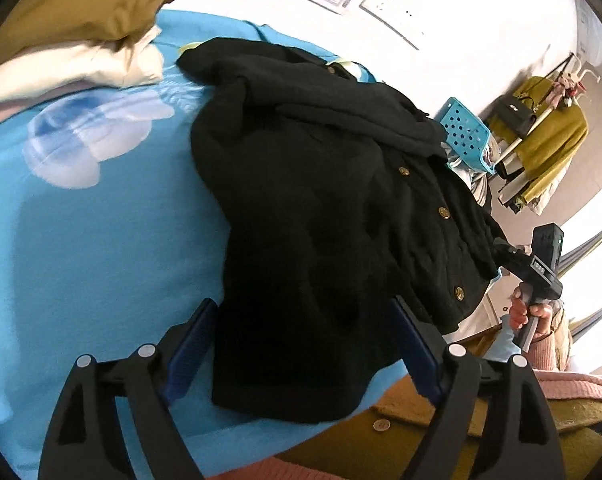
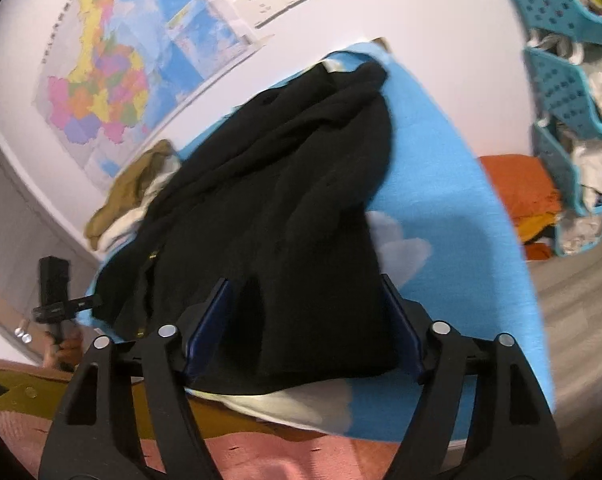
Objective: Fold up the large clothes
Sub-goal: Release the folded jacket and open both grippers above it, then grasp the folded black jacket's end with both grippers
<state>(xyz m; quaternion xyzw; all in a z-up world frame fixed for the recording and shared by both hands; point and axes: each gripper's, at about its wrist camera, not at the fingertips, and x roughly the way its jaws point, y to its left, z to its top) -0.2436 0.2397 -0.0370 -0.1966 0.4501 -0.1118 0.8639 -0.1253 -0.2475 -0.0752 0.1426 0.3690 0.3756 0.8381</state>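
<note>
Two black fingers with blue pads fill the bottom of each view, and both claws are spread wide with nothing pinched. In the left wrist view the left gripper (image 1: 305,344) sits over the near edge of the black cardigan (image 1: 321,216), and that edge lies between the pads, but I cannot tell if they touch the cloth. In the right wrist view the right gripper (image 2: 305,324) sits the same way over another edge of the black cardigan (image 2: 277,208). This cardigan lies on the blue blanket (image 1: 81,240) and takes up the middle of both views. Its long side runs from the bottom middle of the left view up toward the upper middle. A row of gold buttons (image 1: 444,211) runs down its right side. One dark part is folded over near the top, and its shape is hard to make out because black hides the creases. The right view is blurry. At the upper left of the left view a brown and cream pile of clothes (image 1: 81,32) rests on the blanket, cut off by the round edge. A blue basket (image 1: 467,132) peeks out behind the cardigan on the right. A map (image 2: 113,76) hangs on the wall at the upper left of the right view.
</note>
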